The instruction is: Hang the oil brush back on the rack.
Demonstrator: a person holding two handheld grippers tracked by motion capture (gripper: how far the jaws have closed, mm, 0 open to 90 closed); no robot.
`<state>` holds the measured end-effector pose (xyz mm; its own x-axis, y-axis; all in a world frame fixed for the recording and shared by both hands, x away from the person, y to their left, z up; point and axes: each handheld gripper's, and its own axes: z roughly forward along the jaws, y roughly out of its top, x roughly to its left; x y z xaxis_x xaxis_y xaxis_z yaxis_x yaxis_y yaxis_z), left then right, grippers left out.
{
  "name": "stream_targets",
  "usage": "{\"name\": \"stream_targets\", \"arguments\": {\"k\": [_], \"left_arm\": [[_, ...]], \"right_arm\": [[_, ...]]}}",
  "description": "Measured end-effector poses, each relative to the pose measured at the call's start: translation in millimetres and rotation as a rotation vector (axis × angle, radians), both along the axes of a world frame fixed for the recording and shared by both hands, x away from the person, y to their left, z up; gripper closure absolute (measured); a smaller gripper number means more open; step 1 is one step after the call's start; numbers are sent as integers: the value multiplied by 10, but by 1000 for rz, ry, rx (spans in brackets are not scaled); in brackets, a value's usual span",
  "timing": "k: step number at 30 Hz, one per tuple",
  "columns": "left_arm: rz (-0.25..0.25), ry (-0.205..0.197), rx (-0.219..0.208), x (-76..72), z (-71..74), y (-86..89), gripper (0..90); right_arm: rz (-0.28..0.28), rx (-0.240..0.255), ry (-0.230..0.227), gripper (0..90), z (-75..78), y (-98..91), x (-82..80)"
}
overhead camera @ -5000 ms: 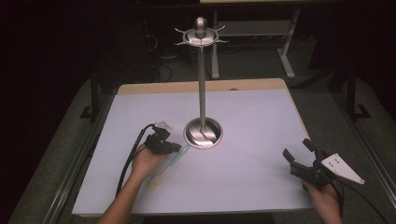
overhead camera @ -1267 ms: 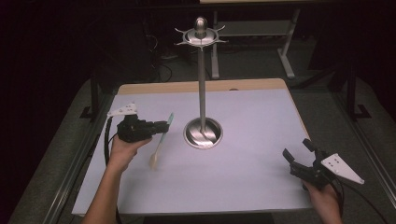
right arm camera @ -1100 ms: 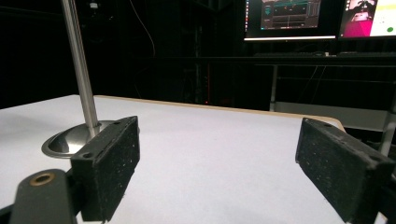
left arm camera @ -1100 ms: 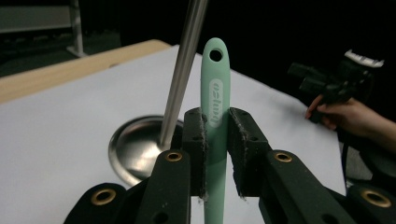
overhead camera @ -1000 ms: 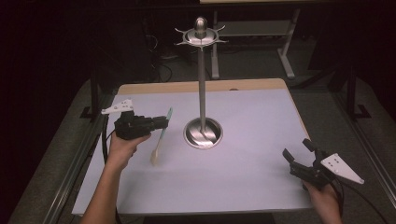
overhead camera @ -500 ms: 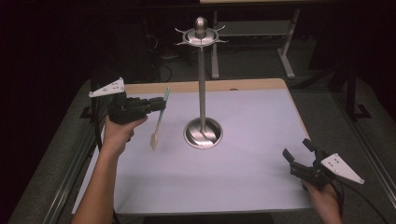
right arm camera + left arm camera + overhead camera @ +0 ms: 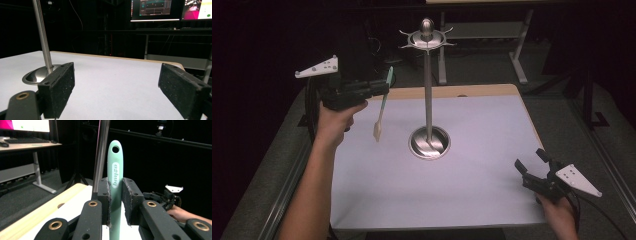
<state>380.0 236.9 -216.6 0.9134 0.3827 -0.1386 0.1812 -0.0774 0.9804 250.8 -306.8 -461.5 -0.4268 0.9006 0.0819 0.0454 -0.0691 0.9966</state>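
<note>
The left gripper (image 7: pixel 379 89) is clamped on the mint spatula (image 7: pixel 115 173) near its hanging hole, held in the air left of the metal stand (image 7: pixel 428 90) and below its hooked crown. The right gripper (image 7: pixel 532 162) rests with jaws apart, right of the stand's base. The risk, I judge: the hole missing a hook and the handle knocking the tall stand over.

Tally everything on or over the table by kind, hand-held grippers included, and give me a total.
Hand-held gripper: 2, left shut on the utensil, right open
Mint-green utensil: 1
Metal hanging stand: 1
Total: 4
</note>
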Motion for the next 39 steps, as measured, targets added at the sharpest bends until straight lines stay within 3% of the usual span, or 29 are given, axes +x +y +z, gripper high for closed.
{"name": "stream_targets", "arguments": {"k": [10, 20, 39], "left_arm": [[-28, -21, -26, 83, 236, -65, 771], [-25, -40, -14, 143, 364, -117, 771], [-42, -24, -6, 202, 343, -207, 771]], "right_arm": [[2, 1, 2, 131, 1, -4, -3], [1, 5, 0, 131, -1, -6, 0], [2, 5, -1, 131, -1, -6, 0]]}}
